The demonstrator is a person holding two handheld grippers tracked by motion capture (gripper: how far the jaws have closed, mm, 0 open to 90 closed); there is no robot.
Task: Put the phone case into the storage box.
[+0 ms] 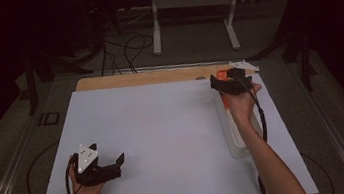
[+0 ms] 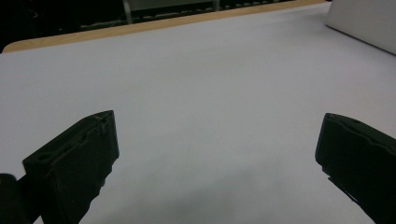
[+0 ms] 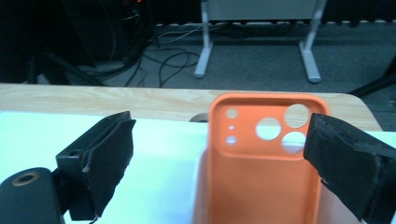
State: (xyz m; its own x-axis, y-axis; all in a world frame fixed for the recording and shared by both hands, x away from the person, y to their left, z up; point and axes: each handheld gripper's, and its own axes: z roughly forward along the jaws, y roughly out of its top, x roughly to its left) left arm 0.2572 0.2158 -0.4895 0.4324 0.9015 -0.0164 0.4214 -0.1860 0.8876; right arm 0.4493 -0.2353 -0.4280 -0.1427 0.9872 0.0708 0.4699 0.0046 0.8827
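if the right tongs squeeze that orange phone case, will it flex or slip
The orange phone case looks like an empty thin-walled shell with camera cutouts, so it probably flexes under a side squeeze. It is likely light for its size. Its matte surface suggests fair grip. The right tongs stand open around it.

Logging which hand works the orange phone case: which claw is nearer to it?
Right. The right claw is open around the orange phone case; the left claw rests far across the table, near the front-left corner.

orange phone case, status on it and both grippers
Left gripper open, low over white table, nothing between jaws. Right gripper open around orange phone case, not clamped. Nothing in the way.
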